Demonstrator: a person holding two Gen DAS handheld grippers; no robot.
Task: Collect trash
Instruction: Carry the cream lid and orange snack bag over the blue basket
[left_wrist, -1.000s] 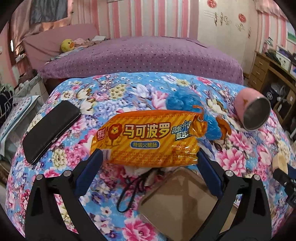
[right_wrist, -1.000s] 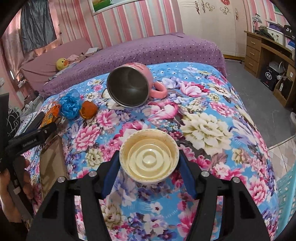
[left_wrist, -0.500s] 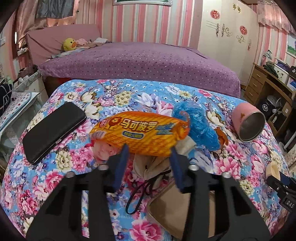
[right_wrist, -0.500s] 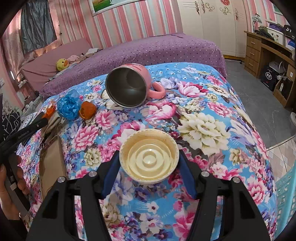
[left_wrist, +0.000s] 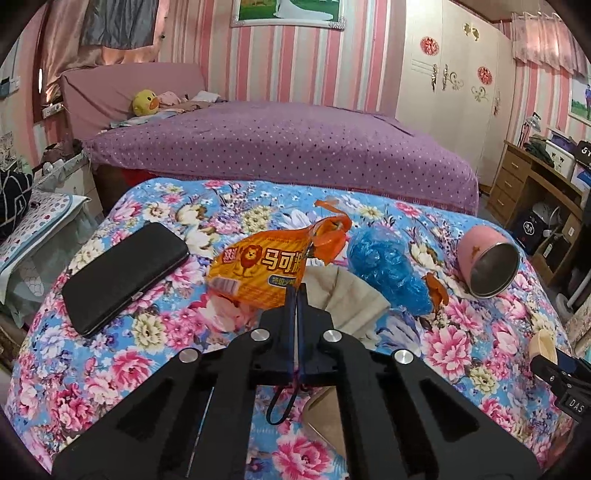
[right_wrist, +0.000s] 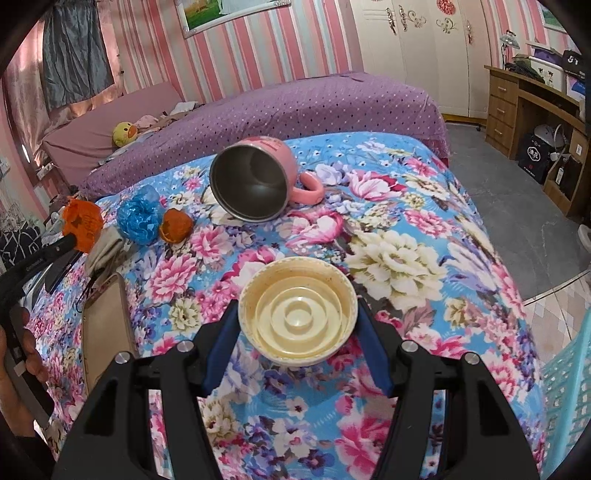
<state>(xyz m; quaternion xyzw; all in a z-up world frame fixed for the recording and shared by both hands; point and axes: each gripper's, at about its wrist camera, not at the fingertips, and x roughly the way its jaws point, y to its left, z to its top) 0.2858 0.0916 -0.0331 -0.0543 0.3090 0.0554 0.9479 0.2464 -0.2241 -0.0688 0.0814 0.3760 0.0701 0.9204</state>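
1. Floral bedspread (left_wrist: 110, 354) in a pink-striped bedroom served as our work surface; a purple-covered bed (left_wrist: 280, 147) stood behind it.

2. Change noted, left side: one second earlier the left gripper (left_wrist: 295, 295) stood wide apart, straddling the orange sausage wrapper (left_wrist: 258, 273) end to end. Half a second earlier the jaws were partly drawn in. At this moment we recorded them pressed together, pinching the wrapper's near edge, with the foil bunched up and its far end (left_wrist: 328, 232) raised off the cloth.

3. We judged that the wrapper was secured and that the next step was to lift it clear and carry it to a bin. A turquoise basket (right_wrist: 569, 387) showed at the right edge of the right wrist view; whether it was the trash container we could not tell.

4. No change on the right side: the right gripper (right_wrist: 297, 332) remained clamped on the cream plastic lid (right_wrist: 297, 317), held above the bedspread, in the same pose across all three samples.

5. Items remaining on the cloth, likely trash: a crumpled blue bag (left_wrist: 384, 269) just right of the wrapper, an orange scrap (left_wrist: 434, 291) beside it, and a beige cloth or paper (left_wrist: 351, 299) under the left jaws.

6. Not trash, in our estimate: black phone case (left_wrist: 122, 273) to the left, pink mug (left_wrist: 487, 262) lying on its side to the right.

7. Risk logged: the pinch held only a thin foil edge, which could slip during the lift.
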